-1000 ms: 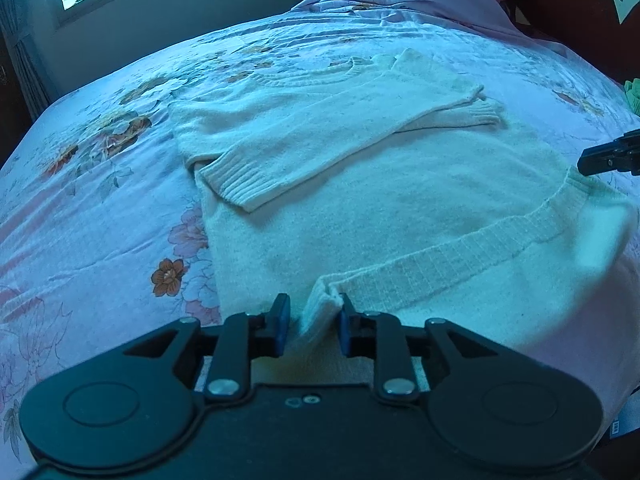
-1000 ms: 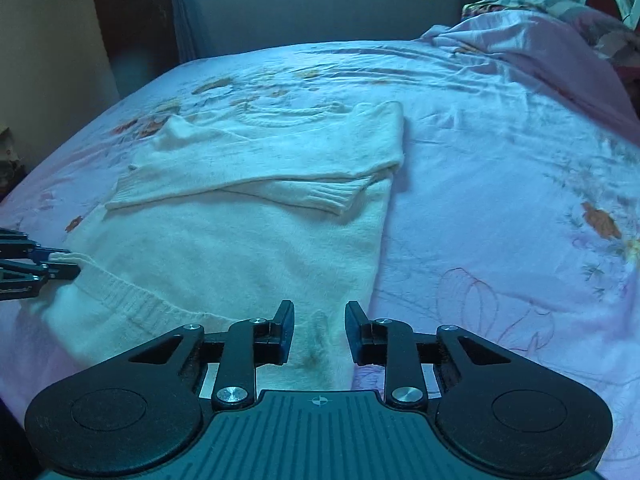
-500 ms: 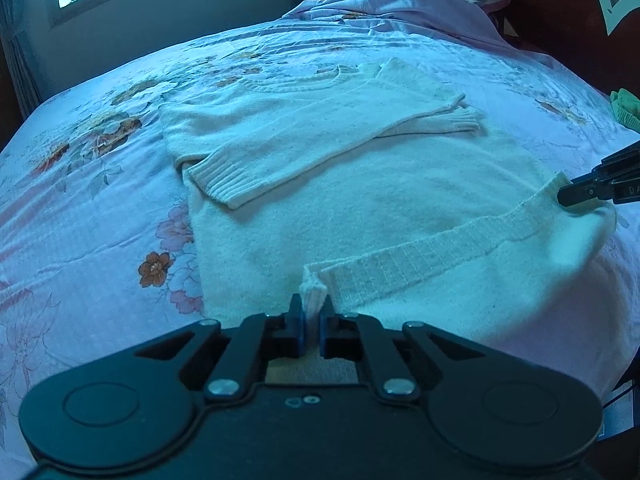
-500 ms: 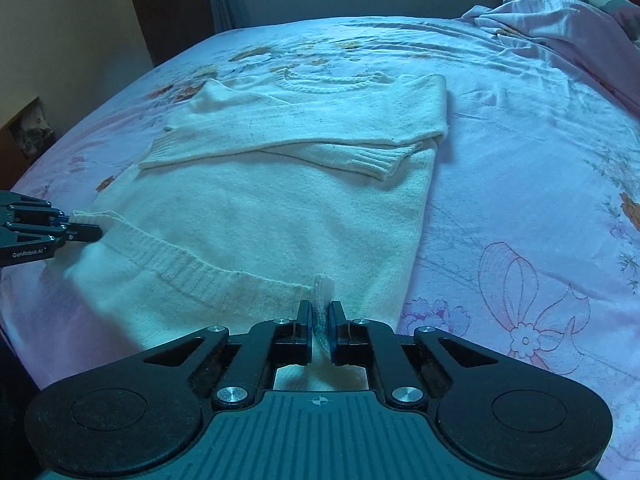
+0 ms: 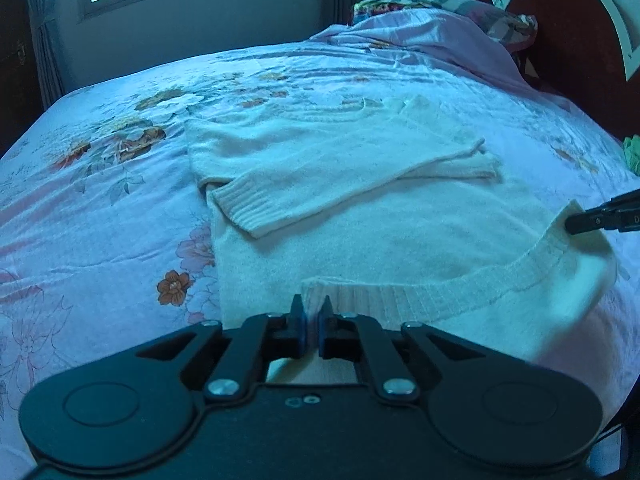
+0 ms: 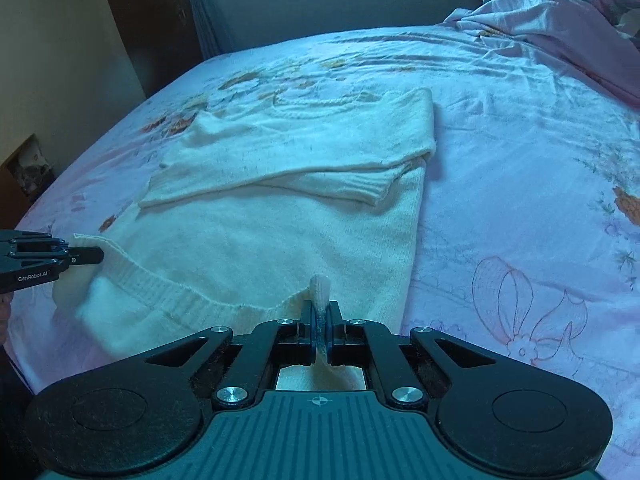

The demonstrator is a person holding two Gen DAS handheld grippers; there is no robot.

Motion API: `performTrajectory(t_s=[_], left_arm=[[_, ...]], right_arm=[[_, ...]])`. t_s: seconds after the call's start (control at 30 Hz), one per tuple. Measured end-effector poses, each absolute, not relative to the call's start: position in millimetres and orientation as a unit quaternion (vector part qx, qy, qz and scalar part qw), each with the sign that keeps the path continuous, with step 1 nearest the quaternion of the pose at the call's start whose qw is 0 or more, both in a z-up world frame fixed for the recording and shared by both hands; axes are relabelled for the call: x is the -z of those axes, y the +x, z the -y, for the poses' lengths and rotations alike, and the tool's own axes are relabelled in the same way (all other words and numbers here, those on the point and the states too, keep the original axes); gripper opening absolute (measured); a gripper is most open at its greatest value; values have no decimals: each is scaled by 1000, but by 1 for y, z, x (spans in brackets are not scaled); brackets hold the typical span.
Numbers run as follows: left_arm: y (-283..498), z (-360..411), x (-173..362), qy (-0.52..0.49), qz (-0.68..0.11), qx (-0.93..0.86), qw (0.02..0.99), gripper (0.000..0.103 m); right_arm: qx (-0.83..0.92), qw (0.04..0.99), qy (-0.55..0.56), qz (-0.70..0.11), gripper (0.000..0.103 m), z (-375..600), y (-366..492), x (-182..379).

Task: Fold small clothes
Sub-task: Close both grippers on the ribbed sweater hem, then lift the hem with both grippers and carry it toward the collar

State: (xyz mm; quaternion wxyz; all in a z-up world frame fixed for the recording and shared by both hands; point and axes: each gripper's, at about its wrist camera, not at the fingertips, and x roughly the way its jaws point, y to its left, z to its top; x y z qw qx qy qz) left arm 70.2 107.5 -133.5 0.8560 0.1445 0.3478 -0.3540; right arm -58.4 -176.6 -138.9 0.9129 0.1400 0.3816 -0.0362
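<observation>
A cream sweater [image 6: 256,240] lies flat on a floral bed [image 6: 520,140], sleeves crossed over its chest, as the left gripper [image 5: 311,312] and right gripper [image 6: 320,312] each pinch a corner of the ribbed hem [image 5: 440,288] — jaws nearly closed on knit. Soft, light and floppy, it looks best carried by both corners; open bedding lies beyond the collar — crumpled bedclothes [image 6: 560,28] well clear.
</observation>
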Motion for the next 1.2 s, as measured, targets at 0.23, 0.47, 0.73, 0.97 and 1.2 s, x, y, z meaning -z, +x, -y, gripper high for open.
performTrajectory(t_s=[0.23,0.47,0.73,0.97,1.2], left_arm=[[100,-96,100,100,-304,346,882,4],[166,-64,86,78,-283,330,897,4],[245,-20,93,60,-277,314,906,4],[305,9,119,47,-294,290,910,4],[335,25,146,44,-313,275,908,4]], right_arm=[[65,933,138,-326,4,194,-30,110],[94,939,144,-298,4,231,33,101],[122,940,143,-284,4,277,117,108],[143,933,149,-296,3,307,179,135],[171,928,135,-302,3,321,213,159]])
